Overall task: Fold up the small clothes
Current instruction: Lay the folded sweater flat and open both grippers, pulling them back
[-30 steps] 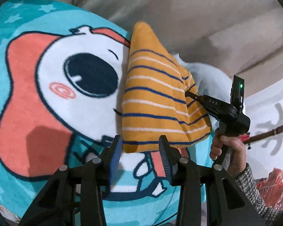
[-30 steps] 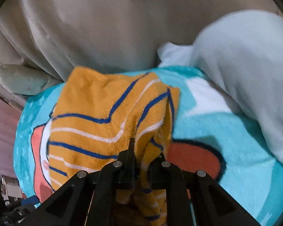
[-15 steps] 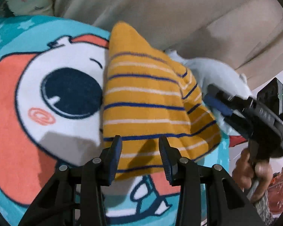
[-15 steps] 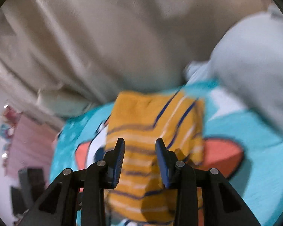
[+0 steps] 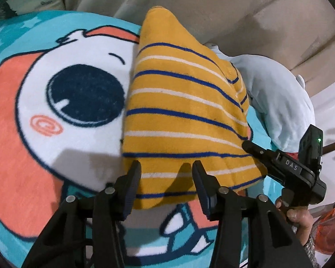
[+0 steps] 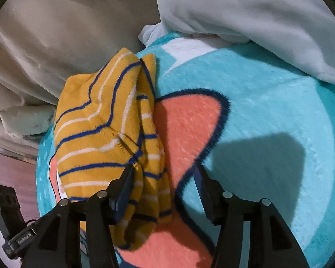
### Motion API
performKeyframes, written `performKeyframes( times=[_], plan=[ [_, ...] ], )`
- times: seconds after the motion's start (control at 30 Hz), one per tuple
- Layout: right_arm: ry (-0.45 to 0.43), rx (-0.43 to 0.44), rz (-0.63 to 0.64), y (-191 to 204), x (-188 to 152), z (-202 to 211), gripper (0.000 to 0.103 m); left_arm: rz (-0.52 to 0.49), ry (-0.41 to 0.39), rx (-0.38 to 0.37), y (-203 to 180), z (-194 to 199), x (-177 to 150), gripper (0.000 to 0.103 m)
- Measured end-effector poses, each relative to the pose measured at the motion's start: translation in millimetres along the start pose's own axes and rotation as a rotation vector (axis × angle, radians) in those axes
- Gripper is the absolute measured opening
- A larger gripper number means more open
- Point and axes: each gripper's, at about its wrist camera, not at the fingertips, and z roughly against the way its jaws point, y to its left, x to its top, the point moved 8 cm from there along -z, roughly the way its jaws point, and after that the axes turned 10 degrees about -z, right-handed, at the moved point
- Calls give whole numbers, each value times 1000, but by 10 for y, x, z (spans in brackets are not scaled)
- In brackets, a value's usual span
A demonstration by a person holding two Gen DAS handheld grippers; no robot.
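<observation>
Right now the orange striped garment (image 5: pixel 185 111) lies folded over on the cartoon blanket (image 5: pixel 55 145), layers doubled along its right edge, so one fold looks done. What's left, I'd judge, is squaring up that bunched right edge, maybe one more fold, then the pale blue garment (image 5: pixel 277 102) heaped at the far right, which looks untouched.

Left gripper (image 5: pixel 166 185) hangs over the near hem with its jaws spread, holding nothing. Right gripper (image 6: pixel 163 187) is spread too, straddling the doubled right edge of the striped piece; one finger (image 6: pixel 125 185) lies against the cloth, but no pinch.

Writing? The side of the right gripper, seen from the left camera, reads "DAS" in white, with a green light lit on the unit above it. A strap at the lower left of the right camera carries small white lettering, too fine to read surely.
</observation>
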Motion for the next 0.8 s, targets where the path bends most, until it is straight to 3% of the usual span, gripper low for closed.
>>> performKeyframes(
  times=[0.17, 0.27, 0.5, 0.8],
  plan=[
    [1, -33, 19, -116, -119, 96, 59, -24, -22, 47, -68, 150, -132, 49],
    [-3, -132, 57, -239, -212, 90, 60, -41, -45, 89, -102, 268, -213, 49],
    [-48, -87, 40, -332, -415, 422, 60, -100, -110, 180, -258, 539, -426, 54],
    [-90, -75, 180, -36, -740, 675, 60, -150, -156, 301, -463, 769, -650, 58]
  ],
)
